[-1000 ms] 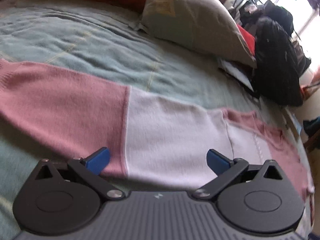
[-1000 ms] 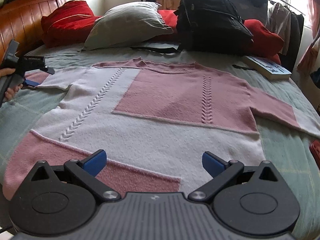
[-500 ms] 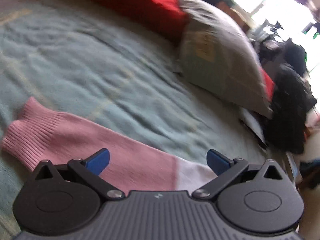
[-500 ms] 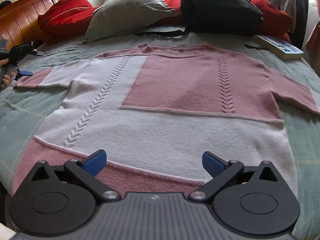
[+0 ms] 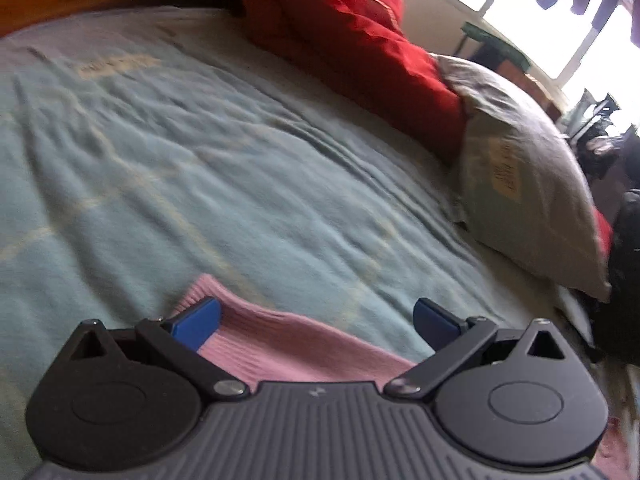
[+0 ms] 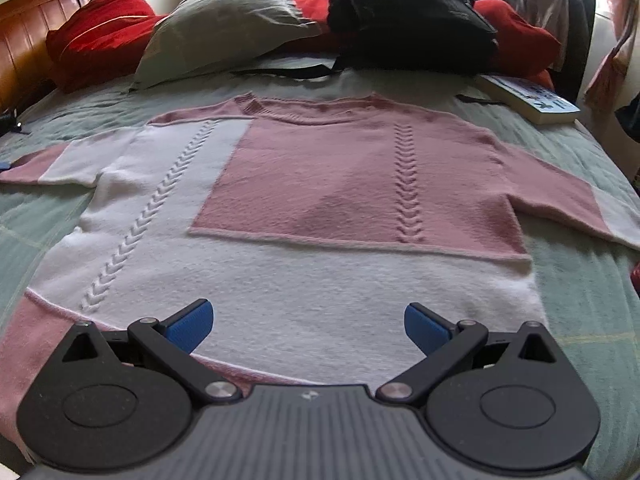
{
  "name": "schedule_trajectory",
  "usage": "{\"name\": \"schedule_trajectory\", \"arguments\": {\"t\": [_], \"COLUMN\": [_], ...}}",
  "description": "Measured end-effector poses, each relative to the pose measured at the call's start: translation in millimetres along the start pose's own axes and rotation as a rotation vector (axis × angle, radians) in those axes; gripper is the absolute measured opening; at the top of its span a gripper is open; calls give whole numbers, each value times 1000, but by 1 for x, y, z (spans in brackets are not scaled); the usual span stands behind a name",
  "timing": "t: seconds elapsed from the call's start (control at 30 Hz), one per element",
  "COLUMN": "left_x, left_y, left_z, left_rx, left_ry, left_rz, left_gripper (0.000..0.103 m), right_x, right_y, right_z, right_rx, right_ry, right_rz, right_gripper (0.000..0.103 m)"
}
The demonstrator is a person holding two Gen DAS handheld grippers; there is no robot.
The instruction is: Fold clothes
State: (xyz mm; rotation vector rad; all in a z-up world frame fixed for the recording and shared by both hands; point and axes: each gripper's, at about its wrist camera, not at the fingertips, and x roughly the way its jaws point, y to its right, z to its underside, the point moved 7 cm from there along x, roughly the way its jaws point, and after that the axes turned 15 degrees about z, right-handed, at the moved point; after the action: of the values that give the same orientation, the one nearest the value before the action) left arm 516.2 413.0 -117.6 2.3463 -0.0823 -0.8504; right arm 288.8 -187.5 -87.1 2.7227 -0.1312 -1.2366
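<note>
A pink and white knitted sweater lies flat on the bed, front up, both sleeves spread out. My right gripper is open over its white lower part near the hem, nothing between the blue pads. In the left wrist view the ribbed pink cuff of the left sleeve lies between the blue pads of my open left gripper. The left pad rests at the cuff's end. At the far left edge of the right wrist view a bit of the left gripper shows by the sleeve end.
A light green blanket covers the bed. Red pillows, a grey pillow and a black backpack crowd the headboard end. A book lies at the back right. The wooden headboard stands at the left.
My left gripper slid outward along the left sleeve from the pink-white seam to the cuff end. My right gripper moved closer over the sweater's lower part. Both stayed open.
</note>
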Motion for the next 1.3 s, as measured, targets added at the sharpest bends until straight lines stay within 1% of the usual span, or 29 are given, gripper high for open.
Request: {"name": "schedule_trajectory", "arguments": {"t": [0.13,0.2,0.3,0.4,0.5,0.57,0.63,0.73,0.8,0.87,0.9,0.97,1.07,1.1,1.17,1.23,1.3], "left_x": [-11,-20,-31,-40,-50,-56,-59,-61,-66,-74,-77,-83,-87,-87,-86,-85,-83], "left_y": [3,14,53,114,182,224,259,300,324,346,353,367,381,383,388,386,382], "left_z": [-1,2,12,31,59,85,118,177,214,251,268,302,341,352,376,391,406], "left_rx": [-7,-6,56,205,360,440,500,616,688,757,781,830,901,926,973,987,969], "left_ry": [-10,-8,-48,-97,-142,-179,-234,-310,-356,-395,-410,-441,-444,-447,-454,-453,-448], "left_rz": [-35,-29,10,67,132,189,225,258,273,309,323,350,344,335,315,305,312], "left_gripper": [102,102,102,102,102,102,102,102,102,102,102,102,102,102,102,102,102], "right_x": [-4,-7,-15,-26,-36,-42,-43,-39,-35,-28,-24,-15,-4,0,0,1,-1], "right_y": [5,5,6,12,20,28,34,43,47,52,54,57,58,59,59,59,60], "right_z": [1,1,4,8,13,20,29,42,45,44,43,45,52,56,64,72,78], "right_rx": [15,20,21,28,47,64,77,90,85,66,56,43,59,63,52,41,35], "right_ry": [10,17,33,54,70,74,69,60,77,94,108,103,85,72,92,113,125], "right_rz": [-5,-16,-33,-36,-44,-56,-58,-70,-76,-55,-50,-45,-110,-117,-112,-107,-106], "right_gripper": [103,103,103,103,103,103,103,103,103,103,103,103,103,103,103,103,103]}}
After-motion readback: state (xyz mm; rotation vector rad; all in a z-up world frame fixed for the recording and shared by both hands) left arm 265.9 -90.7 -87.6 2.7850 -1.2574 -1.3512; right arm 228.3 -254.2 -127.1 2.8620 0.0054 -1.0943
